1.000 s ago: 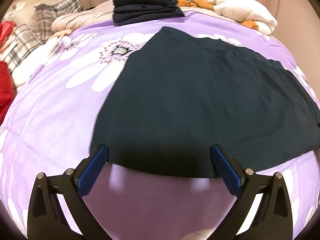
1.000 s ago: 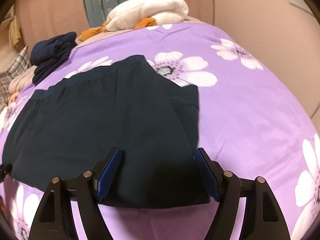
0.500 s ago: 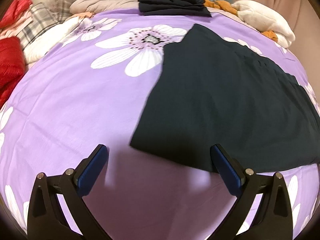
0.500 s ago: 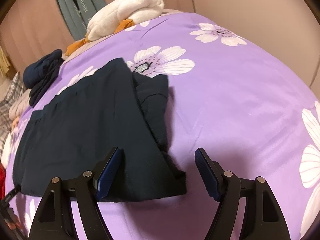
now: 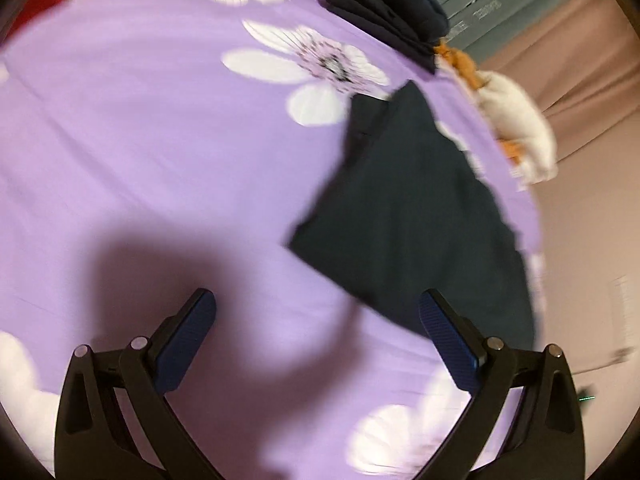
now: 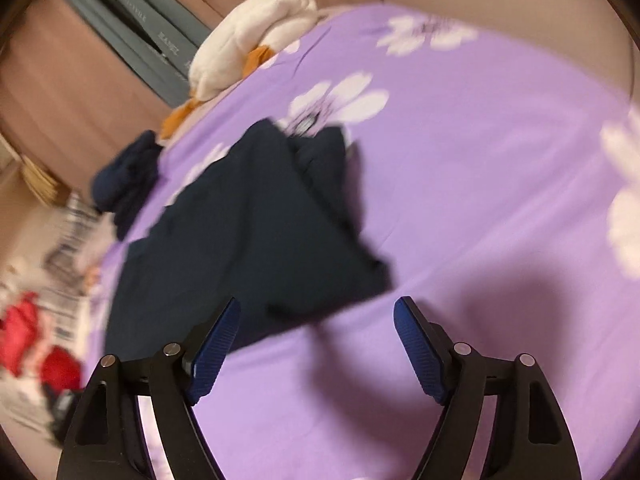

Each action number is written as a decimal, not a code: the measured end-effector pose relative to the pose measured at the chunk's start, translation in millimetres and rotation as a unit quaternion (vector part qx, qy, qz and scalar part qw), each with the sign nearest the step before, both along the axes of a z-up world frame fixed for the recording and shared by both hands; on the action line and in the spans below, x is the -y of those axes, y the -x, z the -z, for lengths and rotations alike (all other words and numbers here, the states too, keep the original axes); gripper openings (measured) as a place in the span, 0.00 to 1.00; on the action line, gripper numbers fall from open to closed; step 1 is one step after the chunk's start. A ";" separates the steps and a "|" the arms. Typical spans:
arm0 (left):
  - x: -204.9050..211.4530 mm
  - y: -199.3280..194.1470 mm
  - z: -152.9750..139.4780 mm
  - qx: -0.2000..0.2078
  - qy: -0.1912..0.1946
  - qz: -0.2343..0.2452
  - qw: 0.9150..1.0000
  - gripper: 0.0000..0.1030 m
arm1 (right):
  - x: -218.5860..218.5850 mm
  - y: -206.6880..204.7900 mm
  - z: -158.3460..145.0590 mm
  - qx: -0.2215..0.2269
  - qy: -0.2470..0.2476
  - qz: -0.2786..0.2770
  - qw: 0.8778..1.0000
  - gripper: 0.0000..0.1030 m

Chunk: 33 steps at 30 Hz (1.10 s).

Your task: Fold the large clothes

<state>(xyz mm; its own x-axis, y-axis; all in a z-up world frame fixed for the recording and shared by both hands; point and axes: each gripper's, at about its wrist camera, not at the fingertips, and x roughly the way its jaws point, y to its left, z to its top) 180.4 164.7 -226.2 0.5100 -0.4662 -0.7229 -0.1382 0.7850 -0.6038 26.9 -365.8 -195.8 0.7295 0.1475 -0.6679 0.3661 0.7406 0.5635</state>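
Observation:
A dark navy garment [image 5: 416,216] lies flat on the purple flowered bedspread [image 5: 160,160], a side flap folded over it along one edge. It also shows in the right wrist view [image 6: 248,232]. My left gripper [image 5: 316,332] is open and empty, above the bedspread to the left of the garment's near corner. My right gripper [image 6: 318,340] is open and empty, just past the garment's near right corner. Both views are motion-blurred.
A stack of folded dark clothes [image 5: 388,12] sits at the far side of the bed, also in the right wrist view [image 6: 124,176]. A white and orange bundle [image 6: 252,44] lies near the curtain. Red and plaid clothes [image 6: 36,320] lie at the left.
Both grippers have swung outward and back from the garment, left one to the left, right one to the right. The garment now sits off to the side in each view.

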 end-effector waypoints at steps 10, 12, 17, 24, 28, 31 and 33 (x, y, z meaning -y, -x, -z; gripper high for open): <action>29.6 -29.4 13.4 -0.011 0.160 0.001 0.987 0.99 | -12.3 -30.2 25.0 0.030 -0.115 -0.004 0.993 0.77; 28.8 -34.0 12.2 -0.007 0.168 -0.007 0.986 0.99 | -13.8 -34.7 26.5 0.040 -0.126 0.000 0.991 0.78; 31.2 -44.8 8.5 -0.004 0.166 -0.030 0.986 0.99 | -17.0 -45.0 26.0 0.054 -0.134 0.027 0.989 0.83; 37.7 -51.2 6.0 0.003 0.103 -0.043 0.994 0.72 | -23.9 -57.7 22.0 0.075 -0.136 0.064 0.986 0.85; 35.0 -53.0 10.6 -0.011 0.057 -0.040 0.998 0.26 | -27.5 -57.4 18.4 0.063 -0.100 0.081 0.990 0.47; 33.8 -50.3 5.6 0.002 0.050 -0.036 0.998 0.14 | -24.3 -53.5 17.7 0.069 -0.098 0.079 0.990 0.33; 43.0 -44.9 -6.7 0.029 0.011 -0.025 0.999 0.11 | -24.4 -49.4 13.7 0.072 -0.085 0.076 0.991 0.25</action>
<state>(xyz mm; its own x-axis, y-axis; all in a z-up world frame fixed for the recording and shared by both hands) 225.3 121.8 -219.6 0.5744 -0.4540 -0.6811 -0.1407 0.7650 -0.6285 76.2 -341.5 -209.5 0.8376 0.1294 -0.5307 0.3736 0.5730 0.7294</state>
